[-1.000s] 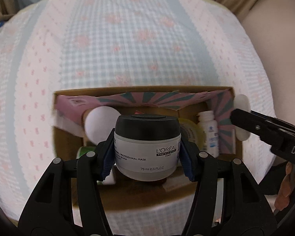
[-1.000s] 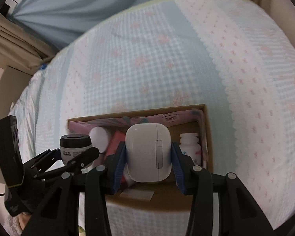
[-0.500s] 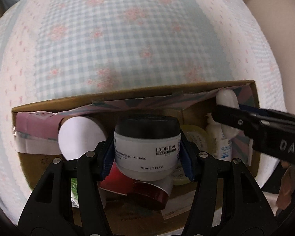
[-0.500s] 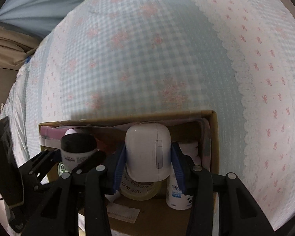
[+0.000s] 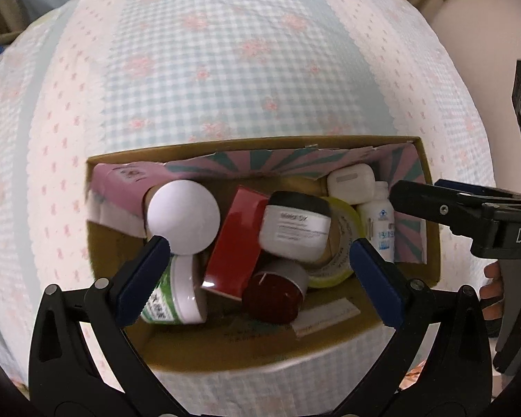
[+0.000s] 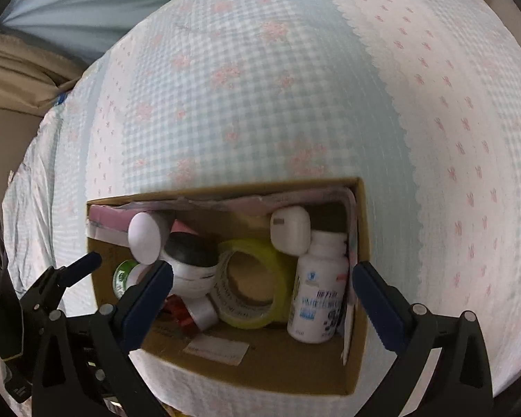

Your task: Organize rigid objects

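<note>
Left wrist | cardboard box (image 5: 430,243): one black-lidded jar (image 5: 295,229) | one earbud case (image 5: 350,186)

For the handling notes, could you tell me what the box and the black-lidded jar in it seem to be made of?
The box looks like plain brown cardboard: matte, with thin folded walls and a raw edge. The black-lidded jar looks like smooth white plastic with a printed label and a dull black lid, though opaque glass cannot be ruled out.
</note>
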Action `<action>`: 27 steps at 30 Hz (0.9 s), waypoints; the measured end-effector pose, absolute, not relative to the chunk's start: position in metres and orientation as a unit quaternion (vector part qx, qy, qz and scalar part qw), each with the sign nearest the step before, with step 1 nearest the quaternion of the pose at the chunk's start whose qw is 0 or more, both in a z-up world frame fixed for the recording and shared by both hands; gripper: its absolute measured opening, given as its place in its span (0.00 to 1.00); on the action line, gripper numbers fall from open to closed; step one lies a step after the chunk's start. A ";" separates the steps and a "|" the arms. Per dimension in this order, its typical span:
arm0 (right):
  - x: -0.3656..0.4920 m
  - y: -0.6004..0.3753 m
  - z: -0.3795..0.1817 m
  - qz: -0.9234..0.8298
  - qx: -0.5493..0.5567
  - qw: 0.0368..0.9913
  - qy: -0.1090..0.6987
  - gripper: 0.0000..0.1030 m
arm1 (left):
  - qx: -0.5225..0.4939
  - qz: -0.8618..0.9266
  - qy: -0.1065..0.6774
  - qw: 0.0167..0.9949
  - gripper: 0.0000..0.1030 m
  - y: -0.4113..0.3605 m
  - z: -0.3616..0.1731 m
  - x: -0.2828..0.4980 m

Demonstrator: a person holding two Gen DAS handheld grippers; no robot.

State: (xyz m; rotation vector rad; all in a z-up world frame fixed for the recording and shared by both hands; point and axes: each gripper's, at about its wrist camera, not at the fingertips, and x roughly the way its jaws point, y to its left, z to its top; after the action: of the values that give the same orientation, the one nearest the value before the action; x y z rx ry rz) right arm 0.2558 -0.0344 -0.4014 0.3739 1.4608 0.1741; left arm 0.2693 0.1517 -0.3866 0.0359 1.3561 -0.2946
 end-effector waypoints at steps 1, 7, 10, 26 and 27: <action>0.253 -0.034 -0.400 0.077 0.169 0.727 0.661 1.00 | 0.017 -0.135 0.623 0.771 1.00 0.152 -0.383 0.267; 0.233 -0.039 -0.372 0.074 0.169 0.740 0.647 1.00 | 0.015 -0.133 0.607 0.783 1.00 0.159 -0.353 0.242; 0.221 -0.043 -0.354 0.072 0.171 0.747 0.639 1.00 | 0.017 -0.132 0.598 0.791 1.00 0.161 -0.335 0.229; 0.137 -0.077 -0.137 0.062 0.091 0.862 0.495 1.00 | -0.017 -0.075 0.444 0.893 1.00 0.176 -0.113 0.137; 0.129 -0.078 -0.122 0.059 0.083 0.873 0.477 1.00 | -0.018 -0.075 0.429 0.900 1.00 0.176 -0.098 0.130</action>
State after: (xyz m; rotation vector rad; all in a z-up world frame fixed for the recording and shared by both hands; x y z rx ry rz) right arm 0.1292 -0.0778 -0.1219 0.1726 0.9970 0.1233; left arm 0.1297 0.1764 -0.0985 -0.0371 0.8869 -0.1546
